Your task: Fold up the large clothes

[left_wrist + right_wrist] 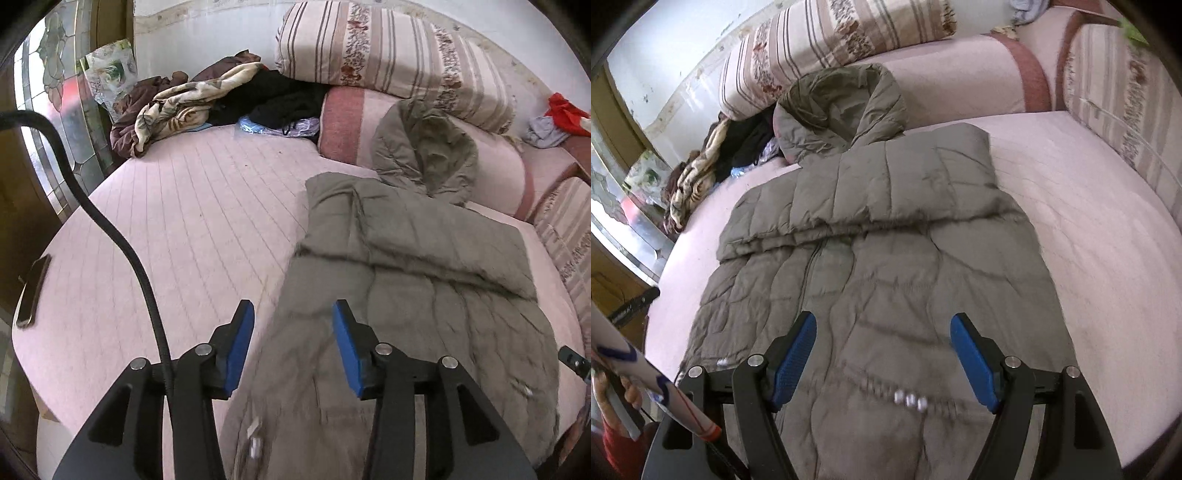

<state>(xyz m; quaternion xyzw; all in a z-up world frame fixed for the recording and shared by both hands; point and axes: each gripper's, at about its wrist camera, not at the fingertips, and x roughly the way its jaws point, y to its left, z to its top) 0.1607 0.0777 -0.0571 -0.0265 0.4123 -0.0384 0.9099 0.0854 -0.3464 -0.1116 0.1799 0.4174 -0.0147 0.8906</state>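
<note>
An olive-grey quilted hooded jacket (424, 295) lies flat on the pink bed, sleeves folded across its chest, hood (428, 147) resting against the bolster. It also shows in the right wrist view (886, 258), hood (842, 103) at the far end. My left gripper (293, 325) is open and empty above the jacket's left lower edge. My right gripper (882, 339) is open and empty above the jacket's lower middle, near its snap buttons (910, 400).
A pile of blankets and dark clothes (207, 103) lies at the bed's far left. Striped pillows (388, 48) and a pink bolster (498, 166) line the head. A phone (33, 291) lies at the bed's left edge. A black cable (122, 236) crosses the left view.
</note>
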